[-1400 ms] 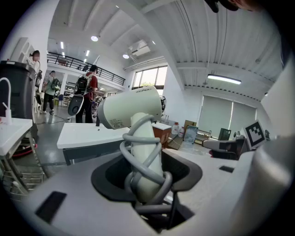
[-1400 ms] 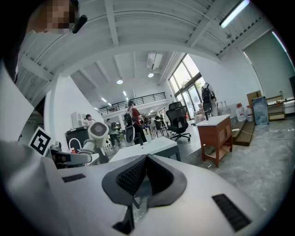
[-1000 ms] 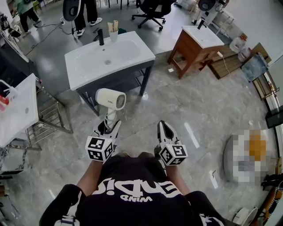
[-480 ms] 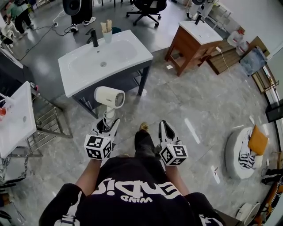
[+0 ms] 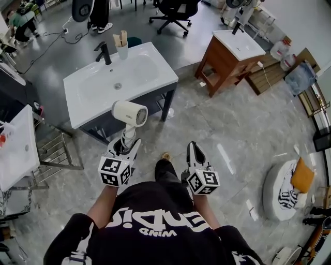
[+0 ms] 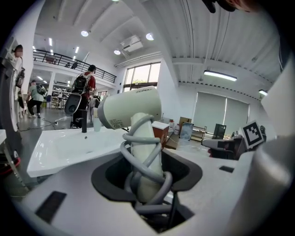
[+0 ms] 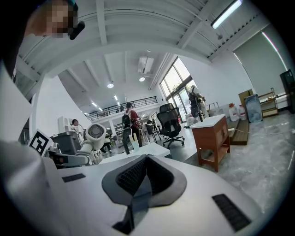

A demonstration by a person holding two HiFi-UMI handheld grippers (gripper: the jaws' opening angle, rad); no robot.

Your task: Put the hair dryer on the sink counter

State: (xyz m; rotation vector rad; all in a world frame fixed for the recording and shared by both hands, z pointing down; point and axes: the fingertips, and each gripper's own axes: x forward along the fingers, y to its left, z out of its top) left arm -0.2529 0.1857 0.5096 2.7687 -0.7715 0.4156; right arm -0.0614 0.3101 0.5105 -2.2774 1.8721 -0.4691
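Observation:
The cream hair dryer (image 5: 129,113) stands upright in my left gripper (image 5: 126,146), which is shut on its handle; a grey cord is wound around the handle (image 6: 146,156). In the left gripper view the dryer's barrel (image 6: 131,109) points left above the jaws. It hangs just in front of the near edge of the white sink counter (image 5: 155,77), over the floor. The counter carries a black faucet (image 5: 103,52) and a cup (image 5: 122,49) at its far edge. My right gripper (image 5: 192,148) is shut and empty, its jaws pressed together (image 7: 146,160).
A wooden vanity (image 5: 227,56) stands to the right of the sink, and a black office chair (image 5: 173,10) behind. A white table (image 5: 18,147) and a metal rack (image 5: 59,152) are at the left. A round cushion (image 5: 284,183) lies on the floor at right. People stand far back.
The sink counter has drawn a little nearer and shifted left in the head view. A foot now shows between the grippers. Both grippers keep their pose, the dryer still held.

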